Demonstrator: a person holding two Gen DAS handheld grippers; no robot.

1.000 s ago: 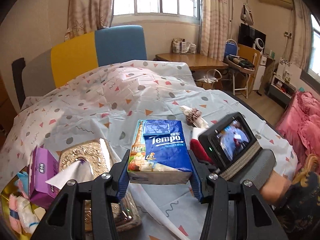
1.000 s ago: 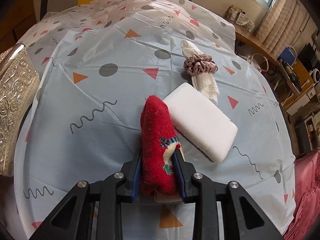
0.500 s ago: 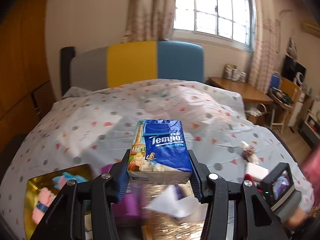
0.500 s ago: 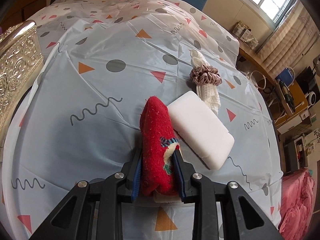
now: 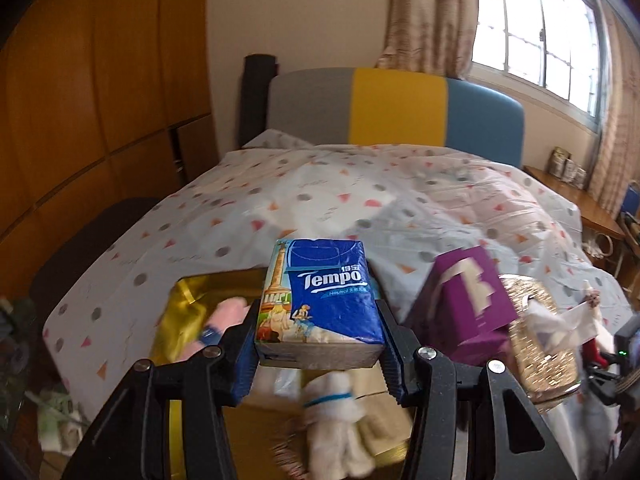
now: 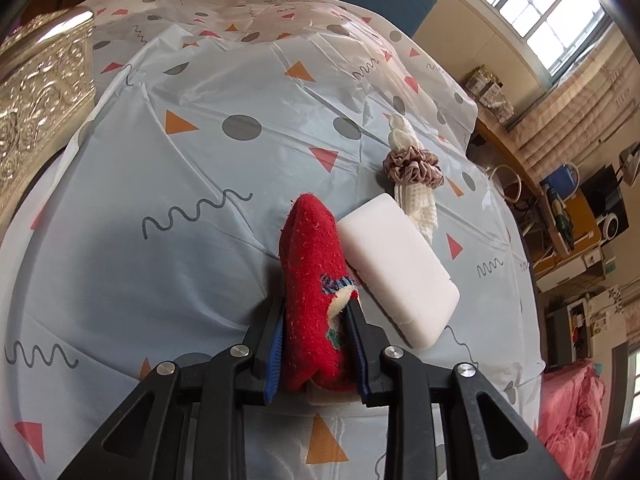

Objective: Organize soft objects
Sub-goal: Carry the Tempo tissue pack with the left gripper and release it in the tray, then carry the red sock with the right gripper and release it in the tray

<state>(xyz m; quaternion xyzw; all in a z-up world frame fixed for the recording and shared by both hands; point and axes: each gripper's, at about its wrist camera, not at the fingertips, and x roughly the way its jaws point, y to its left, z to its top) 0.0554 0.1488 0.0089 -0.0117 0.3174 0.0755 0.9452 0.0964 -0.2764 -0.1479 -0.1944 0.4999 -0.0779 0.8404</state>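
My left gripper (image 5: 319,354) is shut on a blue Tempo tissue pack (image 5: 320,300) and holds it above a gold box (image 5: 188,308) with several soft items inside, among them a white rolled cloth (image 5: 340,420). My right gripper (image 6: 315,354) is shut on a red sock (image 6: 316,280) low over the patterned bedsheet (image 6: 160,160). A white sponge block (image 6: 400,268) lies against the sock's right side. A white cloth with a brown scrunchie (image 6: 414,168) lies beyond it.
A purple tissue box (image 5: 464,304) and an ornate gold tissue holder (image 5: 536,344) stand right of the gold box; the holder also shows in the right wrist view (image 6: 44,92). A headboard (image 5: 396,108) stands at the far end. Clutter lies on the floor at left (image 5: 56,420).
My left gripper has swung left with the Tempo pack, from over the sheet to above the gold box. My right gripper stays shut on the red sock and has shifted only slightly.
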